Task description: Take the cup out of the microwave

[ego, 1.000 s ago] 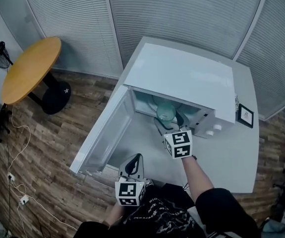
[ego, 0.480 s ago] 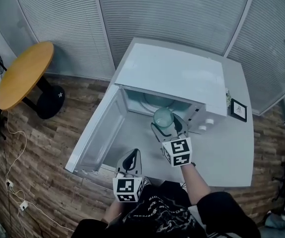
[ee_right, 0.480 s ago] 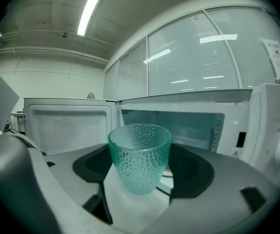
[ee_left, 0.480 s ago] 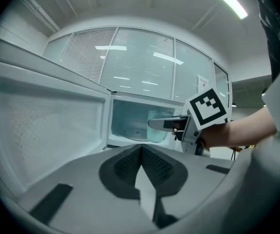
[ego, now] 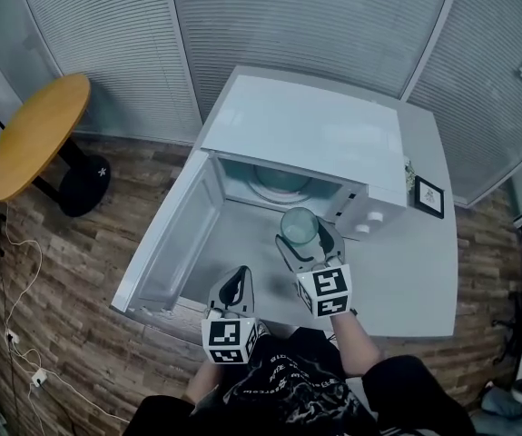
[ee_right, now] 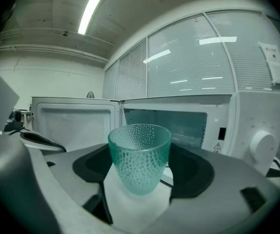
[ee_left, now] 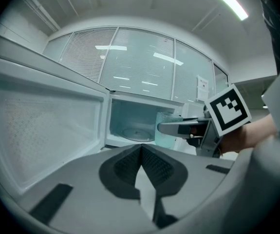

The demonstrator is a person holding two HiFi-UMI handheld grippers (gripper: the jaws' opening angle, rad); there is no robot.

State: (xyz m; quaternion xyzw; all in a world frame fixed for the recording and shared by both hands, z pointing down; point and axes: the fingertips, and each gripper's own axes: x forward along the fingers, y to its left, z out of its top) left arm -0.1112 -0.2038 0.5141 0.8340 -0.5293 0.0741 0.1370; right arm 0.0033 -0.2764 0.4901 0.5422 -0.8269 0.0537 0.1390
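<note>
A person's right gripper (ego: 304,240) is clamping its two jaws on a single teal glass cup (ego: 299,224), holding it upright just outside the mouth of an open white microwave (ego: 315,139), above the white counter (ego: 424,280). The right gripper view is showing what the head view cannot: the cup's dimpled wall, see-through and empty, gripped low between the dark pads. The head view alone is showing the whole layout, with the microwave's door (ego: 174,239) swinging wide to the left and a round glass turntable (ego: 279,182) lying inside the cavity. The left gripper (ego: 233,289) is hanging near the person's body, well apart from the cup, and its own view is showing its jaws together with nothing between them. Two round knobs (ego: 369,222) are sitting on the microwave's front panel; one framed picture (ego: 428,196) is standing beside it, and one round wooden table (ego: 34,134) is standing off to the left.
</note>
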